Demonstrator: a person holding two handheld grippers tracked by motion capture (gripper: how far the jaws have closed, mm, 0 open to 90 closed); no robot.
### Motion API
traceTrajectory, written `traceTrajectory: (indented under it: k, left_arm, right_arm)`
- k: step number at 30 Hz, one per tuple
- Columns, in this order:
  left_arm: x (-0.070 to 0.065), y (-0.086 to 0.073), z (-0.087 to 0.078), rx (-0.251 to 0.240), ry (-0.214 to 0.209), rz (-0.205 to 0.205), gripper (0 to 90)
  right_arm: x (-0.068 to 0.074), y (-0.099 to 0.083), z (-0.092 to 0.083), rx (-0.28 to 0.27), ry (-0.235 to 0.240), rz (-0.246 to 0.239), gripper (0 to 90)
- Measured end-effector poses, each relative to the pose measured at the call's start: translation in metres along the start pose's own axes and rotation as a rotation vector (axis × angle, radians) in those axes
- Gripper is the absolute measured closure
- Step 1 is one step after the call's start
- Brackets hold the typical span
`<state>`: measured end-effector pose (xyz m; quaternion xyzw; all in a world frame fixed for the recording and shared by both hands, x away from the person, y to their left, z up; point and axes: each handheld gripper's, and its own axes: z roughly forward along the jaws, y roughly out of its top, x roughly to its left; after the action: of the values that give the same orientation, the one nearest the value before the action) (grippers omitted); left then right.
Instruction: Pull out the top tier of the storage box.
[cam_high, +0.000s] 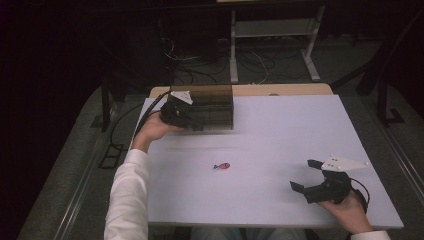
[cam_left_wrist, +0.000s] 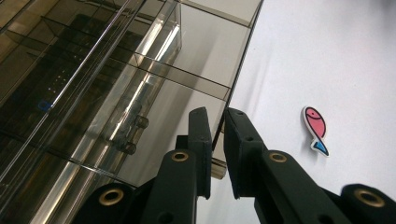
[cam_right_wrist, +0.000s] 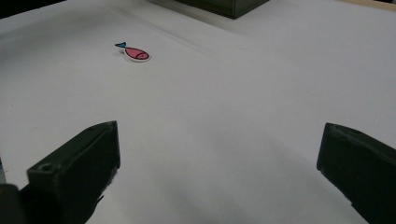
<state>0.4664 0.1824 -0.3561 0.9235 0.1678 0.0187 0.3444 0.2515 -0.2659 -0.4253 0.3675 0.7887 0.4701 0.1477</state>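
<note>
A smoked see-through box (cam_high: 212, 102) stands at the table's far left. My left gripper (cam_high: 194, 123) is against its front left corner. In the left gripper view the jaws of the left gripper (cam_left_wrist: 217, 114) are nearly together, with a thin edge of the box (cam_left_wrist: 116, 84) running between them. A small pink fish sticker with a blue tail (cam_high: 222, 166) lies flat mid-table, and it appears as the fish (cam_left_wrist: 316, 129) right of those jaws. My right gripper (cam_high: 305, 174) rests near the front right, jaws wide apart and nothing between them; from the right gripper (cam_right_wrist: 219, 140) the fish (cam_right_wrist: 134, 53) lies far ahead to the left.
The white tabletop (cam_high: 280, 130) stretches bare between the box and the right hand. Small handles (cam_left_wrist: 128, 135) show inside the box. Behind the table are cables and a white desk frame (cam_high: 272, 30) on the floor. A white sleeve (cam_high: 125, 200) enters at the bottom left.
</note>
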Motion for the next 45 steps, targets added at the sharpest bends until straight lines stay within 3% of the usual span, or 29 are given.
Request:
traceTrajectory:
  k: [11, 21, 26, 35, 45]
  left_arm:
    - [-0.002, -0.01, -0.001, -0.061, -0.017, -0.036, 80.4]
    - [-0.007, -0.015, -0.001, -0.084, -0.013, -0.052, 80.3]
    - [-0.009, -0.015, -0.001, -0.068, -0.035, -0.054, 80.4]
    - [-0.013, -0.015, -0.002, -0.062, -0.016, -0.048, 80.0]
    - [-0.015, -0.014, -0.009, -0.078, 0.027, -0.084, 71.1]
  right_arm:
    - [0.0, 0.0, 0.0, 0.001, 0.001, -0.002, 0.0]
    - [0.001, 0.0, 0.001, 0.004, 0.001, -0.007, 0.0]
    - [0.001, 0.0, 0.001, 0.004, 0.001, -0.005, 0.0]
    - [0.002, 0.0, 0.001, 0.005, 0.001, -0.008, 0.0]
    - [0.001, 0.0, 0.001, 0.004, 0.0, -0.006, 0.0]
